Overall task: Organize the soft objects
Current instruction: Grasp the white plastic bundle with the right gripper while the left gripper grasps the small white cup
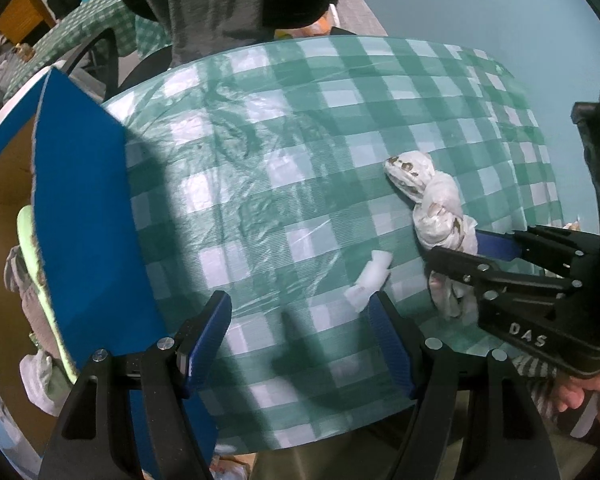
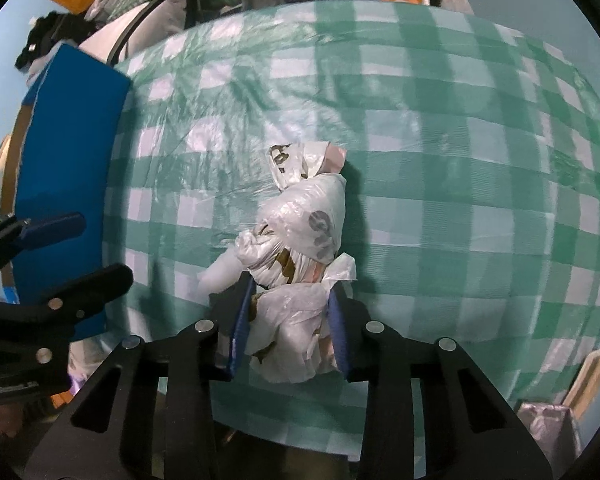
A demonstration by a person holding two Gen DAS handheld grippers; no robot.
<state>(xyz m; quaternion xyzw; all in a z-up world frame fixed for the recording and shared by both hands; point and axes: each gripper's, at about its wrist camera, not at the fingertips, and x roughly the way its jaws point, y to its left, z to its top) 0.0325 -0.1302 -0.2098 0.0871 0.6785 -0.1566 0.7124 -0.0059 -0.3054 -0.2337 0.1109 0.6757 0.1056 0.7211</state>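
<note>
A knotted white plastic bag [image 2: 300,240] with brown print lies on the green checked tablecloth [image 2: 460,160]. My right gripper [image 2: 290,312] is shut on its near end, the blue pads pressing both sides. In the left wrist view the same bag [image 1: 436,208] lies at the right, with the right gripper [image 1: 460,258] closed on it. My left gripper [image 1: 300,320] is open and empty above the cloth, left of the bag. A small white scrap [image 1: 370,276] lies just beyond its right finger.
A blue box [image 1: 84,216] stands at the table's left edge, with soft items [image 1: 36,304] beside it; it also shows in the right wrist view [image 2: 68,152]. A person in grey [image 1: 220,4] stands behind the table. The near table edge is close to both grippers.
</note>
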